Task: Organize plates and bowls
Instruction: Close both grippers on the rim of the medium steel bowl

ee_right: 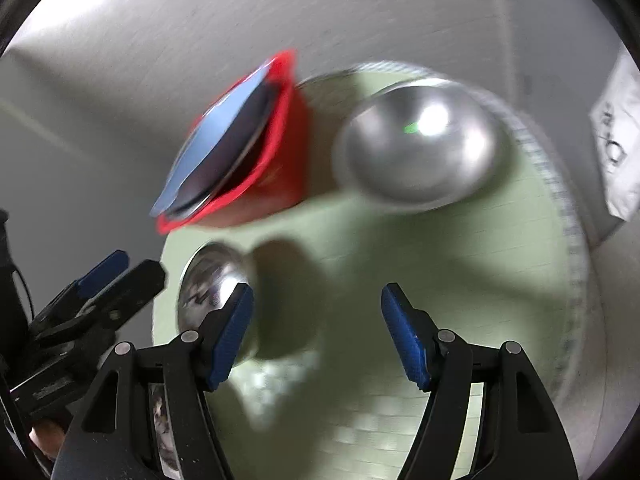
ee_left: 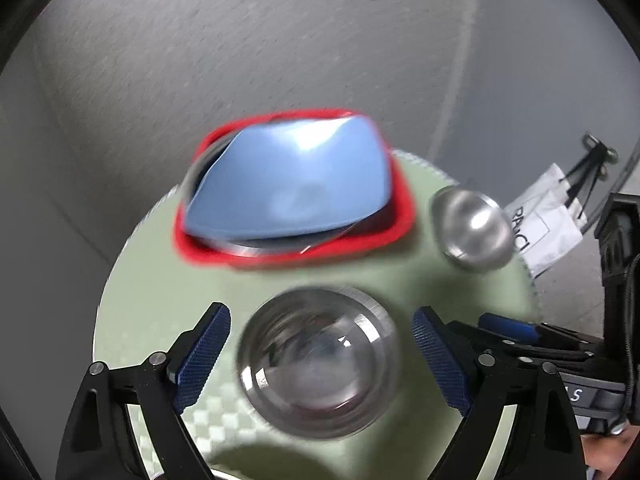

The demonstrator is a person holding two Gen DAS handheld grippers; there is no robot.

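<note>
Left gripper [ee_left: 322, 354] jaws gape around a shiny steel bowl [ee_left: 318, 362], apparently not touching; right gripper [ee_right: 316, 334] jaws stand apart, a round upturned steel bowl [ee_right: 416, 144] beyond them.

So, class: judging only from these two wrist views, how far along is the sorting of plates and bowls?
Done: a blue plate and a metal dish already sit in the red square bowl.

In hand: nothing. The left gripper is open around the upright steel bowl; the right gripper is open over the green mat.

Left: that bowl and the overturned steel bowl, both loose.
</note>
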